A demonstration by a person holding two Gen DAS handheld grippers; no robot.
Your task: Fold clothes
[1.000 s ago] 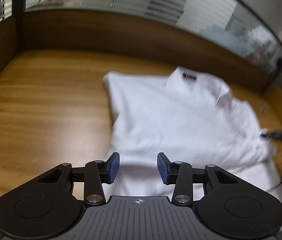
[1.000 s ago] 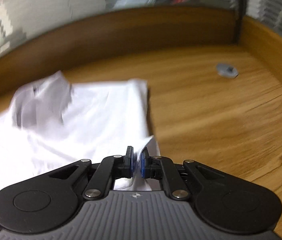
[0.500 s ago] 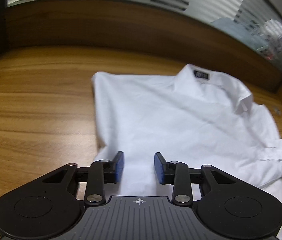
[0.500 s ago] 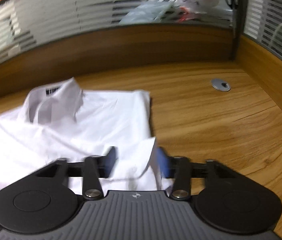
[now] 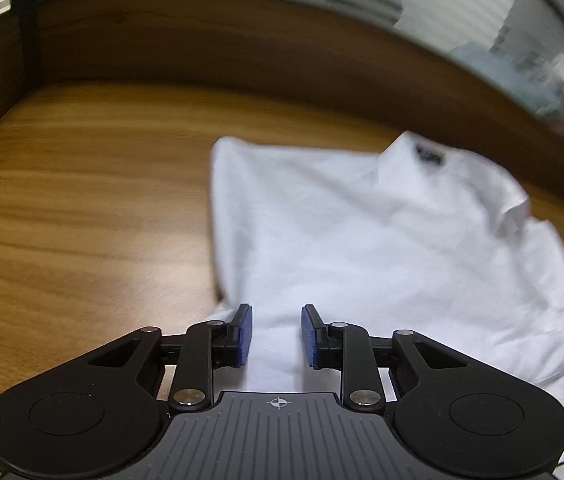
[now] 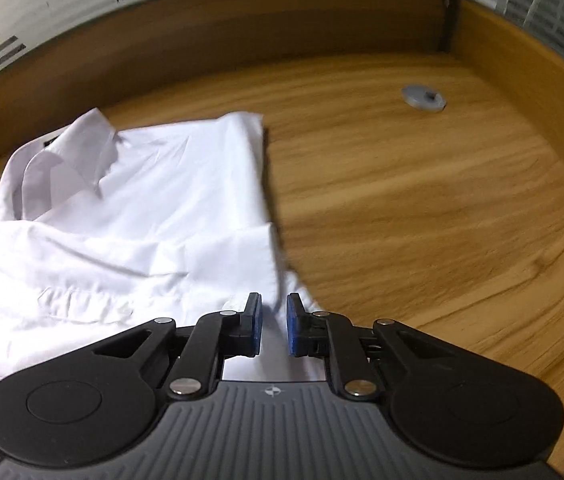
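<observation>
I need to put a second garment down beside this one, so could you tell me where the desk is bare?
Bare wood lies left of the white shirt, out to the wooden partition. Another patch lies right of it, up to the grey grommet cap on the desk. The near middle is crowded: both grippers are closing over the shirt's lower edge.

A wooden desk point(image 6: 422, 208) with a raised wooden back wall point(image 5: 241, 44) and striped frosted glass point(image 6: 41, 12) above it; a small grey round cap point(image 6: 424, 98) sits flat in the desktop, near the right-hand side wall
</observation>
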